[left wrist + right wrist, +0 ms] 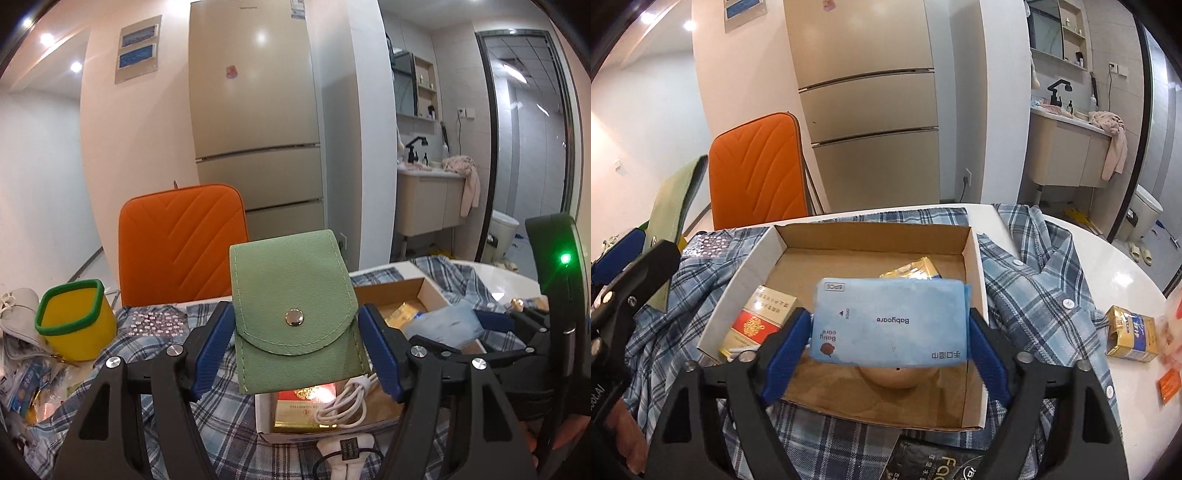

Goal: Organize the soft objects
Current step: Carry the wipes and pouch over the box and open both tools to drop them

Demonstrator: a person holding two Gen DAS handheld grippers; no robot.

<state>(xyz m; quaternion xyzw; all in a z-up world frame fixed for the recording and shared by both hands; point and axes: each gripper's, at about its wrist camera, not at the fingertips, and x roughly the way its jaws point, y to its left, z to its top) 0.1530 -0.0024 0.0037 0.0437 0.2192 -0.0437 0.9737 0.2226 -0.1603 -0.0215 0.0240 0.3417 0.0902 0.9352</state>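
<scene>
My left gripper (295,310) is shut on a green felt snap pouch (291,295), held upright above the near corner of a cardboard box (264,413). In the right wrist view that pouch (676,199) shows at the left edge. My right gripper (888,314) stands over the open box (746,273) with a blue Babycare wet-wipe pack (890,317) between its blue pads. The pack lies flat and unsqueezed over a tan round object (890,376), its edges just at the pads. A plaid shirt (1034,277) lies spread under the box.
In the box are a red-gold cigarette pack (757,325), a gold packet (912,269) and a white cable (343,402). A yellow cup with a green rim (74,325) stands left. A gold carton (1130,332) sits on the white table (1108,266). An orange chair (181,243) stands behind.
</scene>
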